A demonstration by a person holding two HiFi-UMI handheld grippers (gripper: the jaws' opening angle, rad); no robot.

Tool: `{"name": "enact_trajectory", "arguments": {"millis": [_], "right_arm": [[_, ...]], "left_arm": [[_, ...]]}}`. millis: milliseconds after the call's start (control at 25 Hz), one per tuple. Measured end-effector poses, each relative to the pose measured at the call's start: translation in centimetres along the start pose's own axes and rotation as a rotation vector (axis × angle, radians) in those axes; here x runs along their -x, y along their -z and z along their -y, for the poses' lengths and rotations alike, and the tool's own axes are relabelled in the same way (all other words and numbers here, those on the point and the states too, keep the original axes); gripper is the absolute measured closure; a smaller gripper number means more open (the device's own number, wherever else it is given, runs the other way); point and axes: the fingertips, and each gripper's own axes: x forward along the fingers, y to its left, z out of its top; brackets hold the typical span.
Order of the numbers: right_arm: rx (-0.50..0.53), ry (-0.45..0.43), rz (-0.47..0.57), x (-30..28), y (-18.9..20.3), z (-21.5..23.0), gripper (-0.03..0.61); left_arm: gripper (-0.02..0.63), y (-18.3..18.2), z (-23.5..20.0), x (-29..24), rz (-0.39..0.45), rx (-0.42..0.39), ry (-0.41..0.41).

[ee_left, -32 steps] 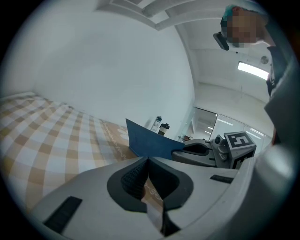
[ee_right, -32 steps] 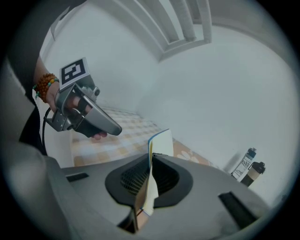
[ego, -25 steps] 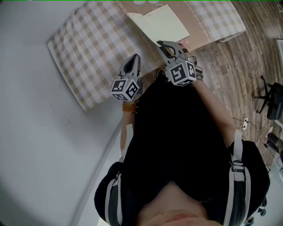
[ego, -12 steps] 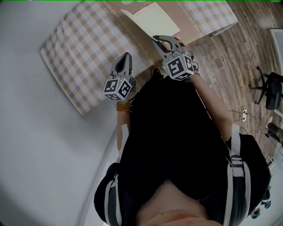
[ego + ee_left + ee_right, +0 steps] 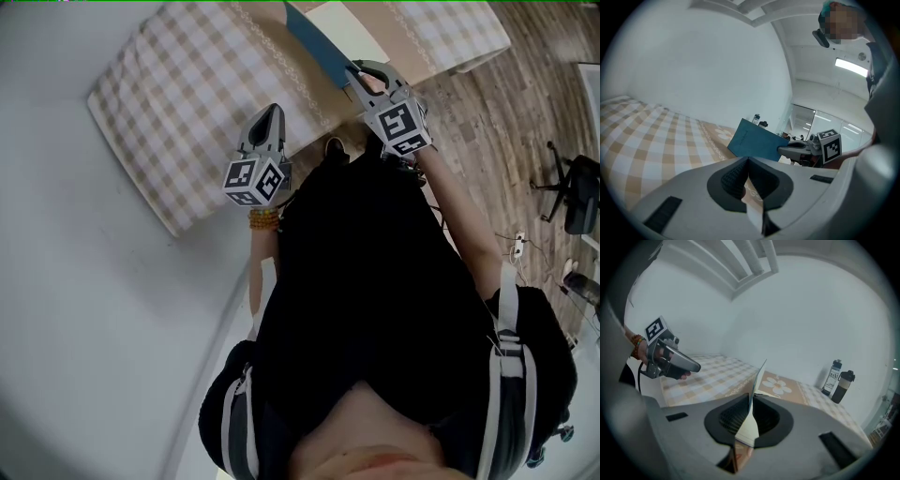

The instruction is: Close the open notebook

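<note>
Right gripper [image 5: 354, 73]: jaws nip the free edge of the notebook's [image 5: 342, 19] blue cover [image 5: 317, 45]. The jaws have just been opening a little, and the cover runs edge-on between the pads in the right gripper view. The cover stands raised, close to upright, with its blue outer face turned left. A cream page lies flat to its right. The notebook sits at the far right of the table [image 5: 187, 84], on a brown flower-print strip [image 5: 780, 385] that crosses the checked cloth [image 5: 178, 103]. Left gripper [image 5: 269, 114]: jaws pressed together with nothing between them. It is held over the checked cloth, left of and nearer than the notebook, and clear of it. Two bottles [image 5: 838, 377] stand side by side at the far edge of the table, against the white wall. Wooden floor [image 5: 478, 141] shows right of the table.
</note>
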Motion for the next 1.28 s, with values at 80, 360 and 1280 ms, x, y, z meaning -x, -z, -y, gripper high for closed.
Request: {"name": "enact_trajectory", "arguments": {"millis": [80, 360, 1280], "right_arm": [[-0.015, 0.007, -0.003, 0.0, 0.3, 0.4, 0.548], [0.004, 0.061, -0.041, -0.2, 2.0, 1.9, 0.541], [-0.079, 0.127, -0.205, -1.5, 7.8, 4.7, 0.522]], "left_arm": [[0.618, -0.1, 0.2, -0.1, 0.000, -0.017, -0.003], [0.618, -0.4, 0.6, -0.1, 0.001, -0.041, -0.005], [0.609, -1.7, 4.3, -4.4, -0.017, -0.118, 0.087]]}}
